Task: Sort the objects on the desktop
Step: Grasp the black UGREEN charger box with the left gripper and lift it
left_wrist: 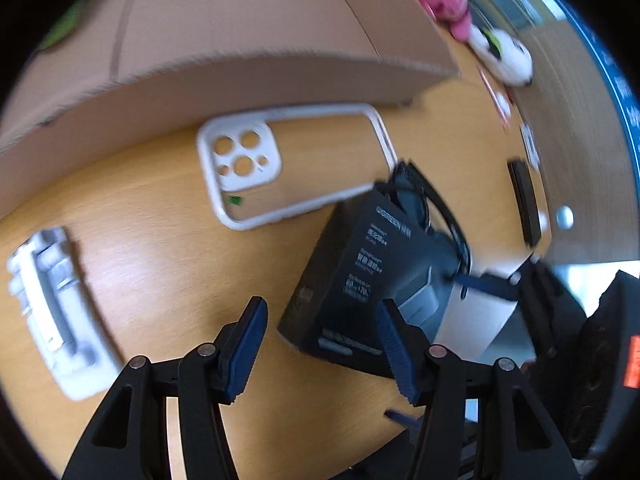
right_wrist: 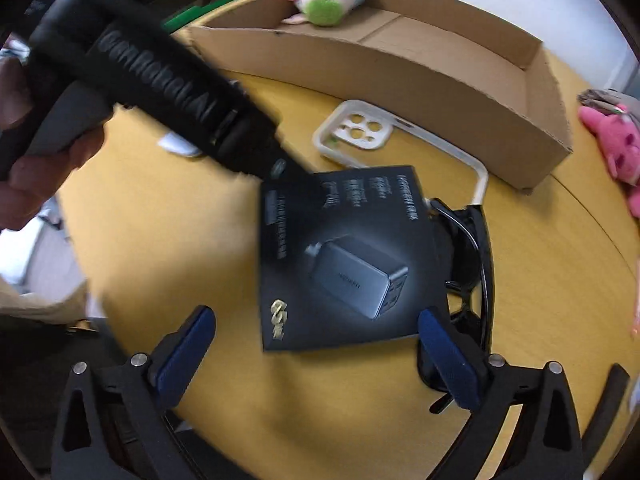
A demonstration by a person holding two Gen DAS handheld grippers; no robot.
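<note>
Landmark: the black charger box [right_wrist: 340,260], lying flat on the yellow table [right_wrist: 168,240], printed face up.
Box, place: in front of the open cardboard box [right_wrist: 400,76], with the white phone case [right_wrist: 360,130] between the two and partly tucked under the charger box's far edge.
Box, long axis: runs roughly away from the right claw toward the cardboard box, slightly skewed.
Sunglasses [right_wrist: 472,264]: black, lying along the charger box's right edge, touching or nearly so; I cannot tell which.
Right claw [right_wrist: 316,352]: spread wide, nothing between the pads; it hangs over the near edge of the charger box, its fingers straddling the box's width, pads not touching.
Left claw [left_wrist: 320,348]: about half spread, holding nothing; in its own view the charger box [left_wrist: 360,280] sits ahead and to the right, its near corner just by the right finger.
Left claw, from the right wrist view: its body reaches the charger box's far left corner.
Nearer hand: the right one, by my reading; it is centred on the charger box and already wide enough.
Deciding relation: the right pads line up across the short side, so a straight drop would likely bracket it.
Risk: the right-hand finger may come down on the sunglasses.
White tray [left_wrist: 52,312]: well left of the charger box, unrelated for now.
</note>
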